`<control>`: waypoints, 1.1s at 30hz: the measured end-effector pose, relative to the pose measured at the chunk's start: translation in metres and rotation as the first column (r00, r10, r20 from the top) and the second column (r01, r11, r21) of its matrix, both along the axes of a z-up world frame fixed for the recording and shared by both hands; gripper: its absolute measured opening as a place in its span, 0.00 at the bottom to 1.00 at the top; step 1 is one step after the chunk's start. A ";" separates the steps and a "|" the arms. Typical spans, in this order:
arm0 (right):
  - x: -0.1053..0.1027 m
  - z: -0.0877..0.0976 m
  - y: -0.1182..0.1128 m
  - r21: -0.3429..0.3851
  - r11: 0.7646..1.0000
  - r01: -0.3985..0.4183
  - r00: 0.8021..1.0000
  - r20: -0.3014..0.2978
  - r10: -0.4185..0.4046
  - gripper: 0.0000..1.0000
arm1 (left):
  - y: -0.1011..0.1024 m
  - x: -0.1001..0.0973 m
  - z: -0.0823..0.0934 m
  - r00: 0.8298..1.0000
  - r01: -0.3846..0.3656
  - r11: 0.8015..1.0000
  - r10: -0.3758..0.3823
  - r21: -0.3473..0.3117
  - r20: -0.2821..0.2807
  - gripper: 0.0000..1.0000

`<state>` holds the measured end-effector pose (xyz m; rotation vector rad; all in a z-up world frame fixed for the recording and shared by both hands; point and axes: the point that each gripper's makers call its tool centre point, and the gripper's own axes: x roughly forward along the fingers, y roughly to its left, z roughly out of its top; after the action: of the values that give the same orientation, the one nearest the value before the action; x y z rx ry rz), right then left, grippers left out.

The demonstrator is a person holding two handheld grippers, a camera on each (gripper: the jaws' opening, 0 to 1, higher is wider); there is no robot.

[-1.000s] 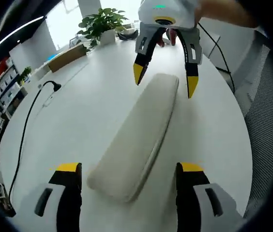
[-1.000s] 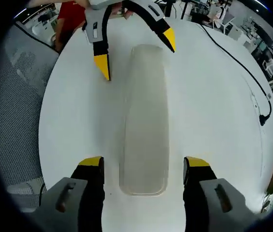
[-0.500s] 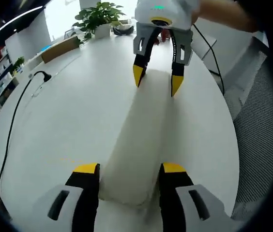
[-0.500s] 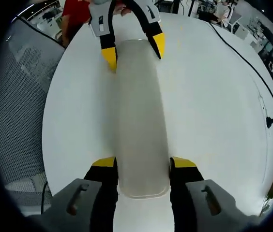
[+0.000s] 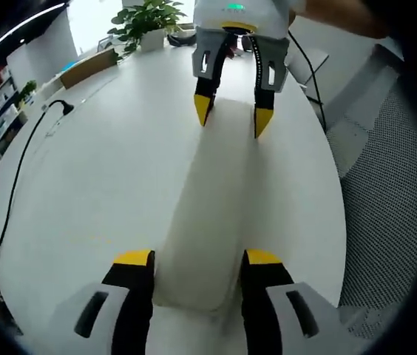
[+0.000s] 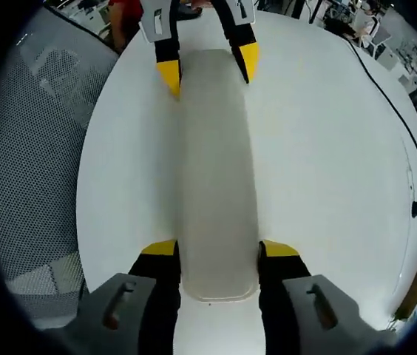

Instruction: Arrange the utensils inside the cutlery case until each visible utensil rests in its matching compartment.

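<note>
The closed cutlery case point(image 5: 212, 207) is lying lengthwise on the white surface point(image 5: 97, 170), and the left gripper point(image 5: 194, 262) and right gripper point(image 6: 208, 251) are gripping opposite ends, jaws pressing its sides.

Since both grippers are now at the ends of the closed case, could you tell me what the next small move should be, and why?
Probably lift the lid off together. The left gripper and right gripper each straddle one end of the closed case, jaws against its sides, on the table. No utensils can be sorted until it is open.
</note>
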<state>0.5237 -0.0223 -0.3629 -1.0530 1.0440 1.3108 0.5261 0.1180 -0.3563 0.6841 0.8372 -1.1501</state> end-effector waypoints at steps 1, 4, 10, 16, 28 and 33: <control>-0.004 0.000 0.000 -0.004 1.000 -0.005 1.000 -0.001 0.005 0.40 | 0.000 -0.004 0.000 1.000 0.002 1.000 -0.002 0.001 -0.002 0.47; -0.013 0.000 -0.001 -0.011 1.000 -0.014 1.000 -0.001 0.014 0.40 | -0.001 -0.014 0.000 1.000 0.015 1.000 -0.015 0.002 -0.001 0.47; -0.033 0.000 -0.003 -0.029 1.000 -0.011 1.000 0.000 0.011 0.40 | -0.001 -0.031 -0.001 0.999 0.035 0.999 -0.035 0.011 -0.007 0.47; -0.048 -0.001 -0.005 -0.023 1.000 -0.002 1.000 0.001 0.002 0.40 | -0.003 -0.045 -0.001 0.999 0.049 0.999 -0.049 0.015 -0.009 0.47; -0.075 -0.001 -0.009 -0.062 0.998 0.014 1.000 0.001 -0.014 0.40 | -0.006 -0.068 -0.001 0.996 0.089 0.995 -0.089 0.034 -0.022 0.46; -0.078 -0.001 -0.010 -0.072 0.997 0.011 1.000 0.001 -0.011 0.40 | -0.006 -0.073 -0.001 0.996 0.087 0.996 -0.087 0.023 -0.018 0.46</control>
<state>0.4454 -0.0323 -0.3642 -1.1002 1.1025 1.2722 0.4532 0.1121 -0.3575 0.7375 0.8430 -1.2271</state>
